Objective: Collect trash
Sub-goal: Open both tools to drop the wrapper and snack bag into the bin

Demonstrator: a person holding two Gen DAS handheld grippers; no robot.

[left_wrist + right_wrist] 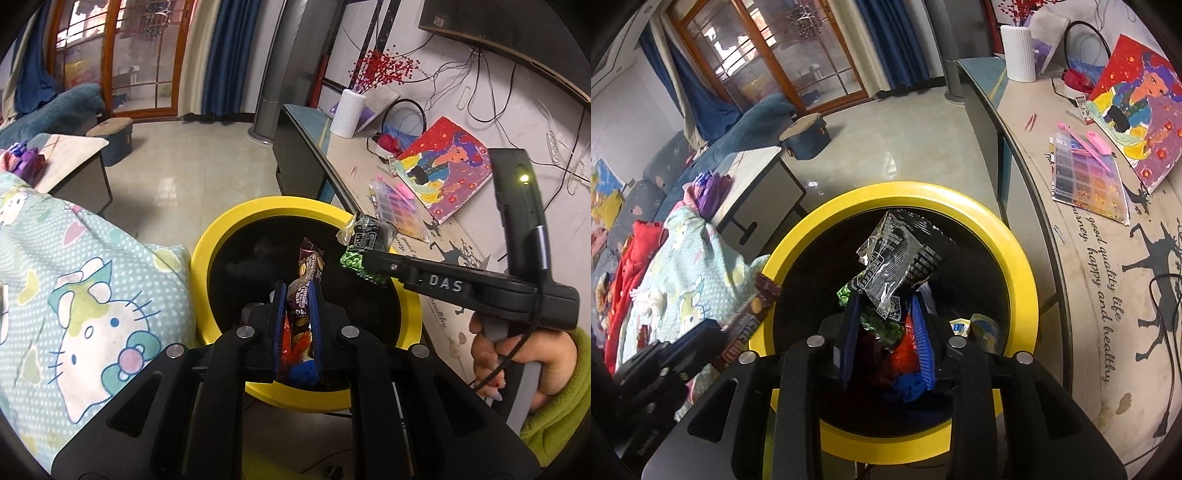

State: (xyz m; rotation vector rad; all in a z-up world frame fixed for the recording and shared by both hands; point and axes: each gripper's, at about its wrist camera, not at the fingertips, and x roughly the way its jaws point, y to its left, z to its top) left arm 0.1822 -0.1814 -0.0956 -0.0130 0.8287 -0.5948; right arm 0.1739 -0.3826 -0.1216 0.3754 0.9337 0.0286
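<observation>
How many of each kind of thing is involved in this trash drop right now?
Hand-held grippers: 2 (left hand-held gripper, right hand-held gripper)
Wrappers being held: 2 (brown snack wrapper, black-and-green snack bag)
Trash bins: 1 (yellow-rimmed bin)
Total: 5

Bin (897, 192) on floor btwn blanket (698, 266) at left & table (1082, 280) at right; wrappers (912, 384) in bin.

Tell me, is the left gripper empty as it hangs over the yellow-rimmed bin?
No, the left gripper is shut on a brown snack wrapper that sticks up between its blue pads above the yellow-rimmed bin.
</observation>
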